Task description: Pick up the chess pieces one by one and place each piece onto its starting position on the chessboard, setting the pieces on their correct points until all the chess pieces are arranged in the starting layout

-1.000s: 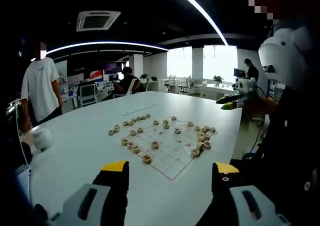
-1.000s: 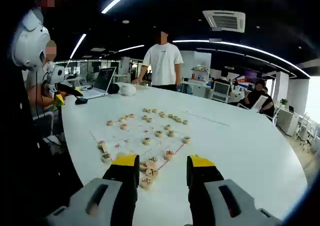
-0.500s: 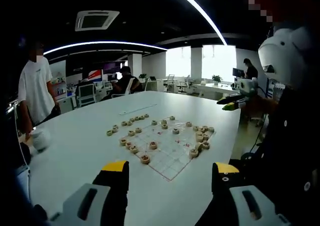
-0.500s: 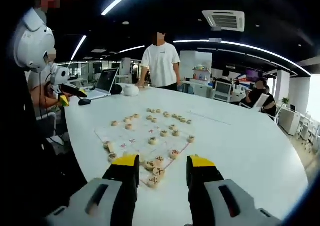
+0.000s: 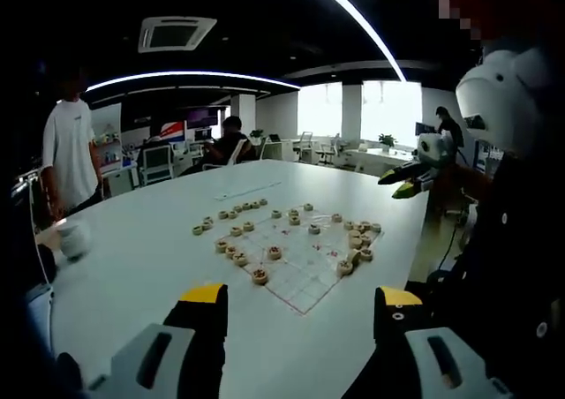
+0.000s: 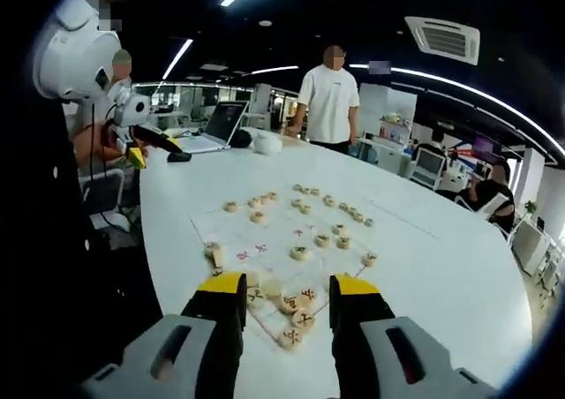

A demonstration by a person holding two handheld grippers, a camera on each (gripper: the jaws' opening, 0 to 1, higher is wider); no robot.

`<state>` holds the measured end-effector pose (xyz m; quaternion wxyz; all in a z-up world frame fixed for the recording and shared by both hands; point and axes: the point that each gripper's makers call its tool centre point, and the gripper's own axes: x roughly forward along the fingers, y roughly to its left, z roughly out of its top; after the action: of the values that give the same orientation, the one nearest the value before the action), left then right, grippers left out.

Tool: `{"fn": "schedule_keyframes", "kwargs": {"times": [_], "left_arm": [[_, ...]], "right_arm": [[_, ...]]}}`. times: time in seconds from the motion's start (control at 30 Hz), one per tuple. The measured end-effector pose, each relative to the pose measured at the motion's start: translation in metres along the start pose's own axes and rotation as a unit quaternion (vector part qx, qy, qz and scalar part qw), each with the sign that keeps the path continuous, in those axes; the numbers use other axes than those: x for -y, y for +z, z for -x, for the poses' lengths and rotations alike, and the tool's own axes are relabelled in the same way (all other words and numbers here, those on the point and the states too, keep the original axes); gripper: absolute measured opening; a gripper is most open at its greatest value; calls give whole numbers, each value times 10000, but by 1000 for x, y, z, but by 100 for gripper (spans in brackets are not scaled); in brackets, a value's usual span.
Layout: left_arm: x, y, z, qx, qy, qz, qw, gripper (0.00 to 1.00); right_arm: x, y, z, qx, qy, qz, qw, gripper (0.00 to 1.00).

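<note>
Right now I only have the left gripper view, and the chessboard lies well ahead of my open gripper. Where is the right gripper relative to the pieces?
Observer: The right gripper is at the near corner of the chessboard. A cluster of round wooden chess pieces shows between its jaws.
Operator: Is it holding one?
Observer: No. Its jaws stand wide apart and nothing is clamped between them.
Operator: Is there anything else on the table that I can't see?
Observer: Yes, an open laptop sits near the table's far edge.
</note>
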<state>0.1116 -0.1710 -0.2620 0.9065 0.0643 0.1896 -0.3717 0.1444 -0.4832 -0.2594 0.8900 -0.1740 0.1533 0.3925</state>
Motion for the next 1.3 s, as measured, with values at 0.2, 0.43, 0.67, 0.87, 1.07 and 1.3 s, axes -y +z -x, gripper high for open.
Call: {"fn": "schedule_keyframes", "kwargs": {"times": [0.2, 0.43, 0.67, 0.87, 1.07, 1.3], "left_arm": [[-3, -3, 2, 6, 39, 52, 10000, 68], [-8, -9, 5, -6, 76, 125, 9999, 68], [-10, -12, 7, -25, 92, 168, 9998, 68], [-13, -2, -2, -52, -18, 46, 10000, 68], [-10, 10, -15, -109, -195, -174, 9996, 68], [-5, 20, -20, -168, -254, -338, 9990, 68]], "right_arm": [[-7, 9, -13, -119, 279, 282, 9991, 38], [-23, 18, -32, -263, 708, 638, 9951, 38], [-35, 26, -42, -281, 953, 846, 9915, 38], [-40, 26, -40, -244, 988, 827, 9914, 38], [-37, 24, -36, -226, 889, 702, 9933, 39], [-26, 24, -30, -232, 791, 518, 9952, 40]]}}
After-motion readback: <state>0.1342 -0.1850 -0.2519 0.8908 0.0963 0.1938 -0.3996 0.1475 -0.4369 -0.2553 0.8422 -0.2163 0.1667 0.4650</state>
